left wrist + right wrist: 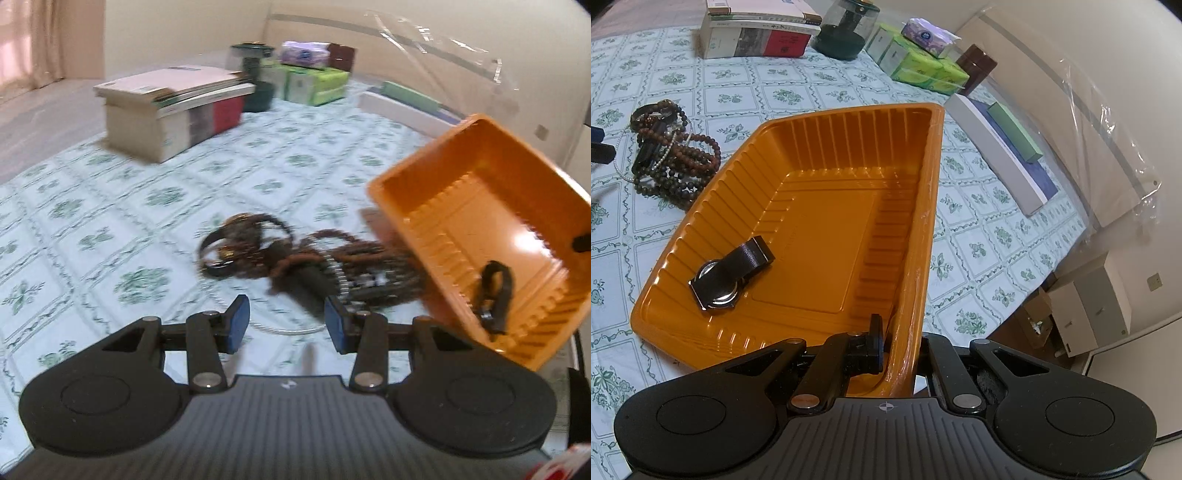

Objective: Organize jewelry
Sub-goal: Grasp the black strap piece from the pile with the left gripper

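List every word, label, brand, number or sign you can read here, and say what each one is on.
None can be read.
Spines of the stacked books: rows of print, too small and blurred.
Purple tissue pack: a round blue logo, unreadable.
Green tissue boxes: faint marks, unreadable.
Orange tray and watch: no text shows.
Right hand-held gripper: only a small crosshair mark on its body.

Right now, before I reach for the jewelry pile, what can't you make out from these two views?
- Jewelry pile: motion-blurred in the left wrist view; its right end hides behind the orange tray.
- Watch: lies face down, dial unseen.
- Left gripper: cut off by the left edge in the right wrist view.
- Right gripper: outer finger hidden behind the tray wall.
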`<state>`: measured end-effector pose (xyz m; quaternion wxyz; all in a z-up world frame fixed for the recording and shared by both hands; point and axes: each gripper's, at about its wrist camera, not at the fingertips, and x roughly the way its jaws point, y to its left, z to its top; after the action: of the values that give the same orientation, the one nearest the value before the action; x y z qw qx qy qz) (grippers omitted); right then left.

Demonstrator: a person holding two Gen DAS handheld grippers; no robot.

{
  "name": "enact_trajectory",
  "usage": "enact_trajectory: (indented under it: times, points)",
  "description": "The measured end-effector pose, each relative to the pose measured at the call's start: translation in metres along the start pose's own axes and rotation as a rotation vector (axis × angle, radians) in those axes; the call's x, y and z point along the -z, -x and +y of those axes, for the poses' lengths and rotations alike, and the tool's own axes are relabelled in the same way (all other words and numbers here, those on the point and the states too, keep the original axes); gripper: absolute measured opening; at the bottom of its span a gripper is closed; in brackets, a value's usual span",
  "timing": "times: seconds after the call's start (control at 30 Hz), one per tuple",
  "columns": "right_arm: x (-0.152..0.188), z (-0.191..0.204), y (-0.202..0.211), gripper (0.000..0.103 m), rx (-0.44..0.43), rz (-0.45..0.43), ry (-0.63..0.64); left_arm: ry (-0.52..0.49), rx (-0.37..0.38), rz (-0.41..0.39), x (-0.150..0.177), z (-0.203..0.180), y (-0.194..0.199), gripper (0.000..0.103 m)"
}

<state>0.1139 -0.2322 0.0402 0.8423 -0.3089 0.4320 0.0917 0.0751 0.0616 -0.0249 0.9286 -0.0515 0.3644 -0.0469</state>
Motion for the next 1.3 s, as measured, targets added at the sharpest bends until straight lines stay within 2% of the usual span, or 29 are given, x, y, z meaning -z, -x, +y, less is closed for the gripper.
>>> enact_trajectory:
  times: [0.17, 0.33, 0.5, 0.67, 0.97, 1.07, 1.3]
  points:
    - [0.0, 0.0, 0.0, 0.005, 0.001, 0.0, 0.0, -0.009, -0.017, -0.019, 0.001, 0.0, -0.009, 0.04]
    - [0.0, 0.0, 0.0, 0.005, 0.0, 0.0, 0.0, -0.082, -0.03, -0.035, -0.006, -0.009, -0.024, 0.04]
    - [0.001, 0.0, 0.0, 0.005, 0.0, 0.0, -0.002, -0.107, -0.012, -0.022, -0.014, -0.011, -0.028, 0.038]
    - [0.001, -0.002, -0.001, 0.005, 0.002, 0.001, -0.003, -0.041, 0.042, 0.032, -0.01, -0.015, -0.027, 0.037]
    - [0.001, -0.002, -0.002, 0.005, 0.003, 0.0, -0.004, 0.066, -0.008, 0.06, -0.01, -0.019, -0.053, 0.037]
    - [0.001, -0.002, -0.003, 0.005, 0.003, 0.0, -0.005, 0.033, 0.004, 0.081, -0.009, -0.016, -0.051, 0.021]
    - [0.001, -0.002, -0.003, 0.005, 0.003, 0.0, -0.006, -0.021, -0.022, 0.083, -0.007, -0.013, -0.049, 0.019]
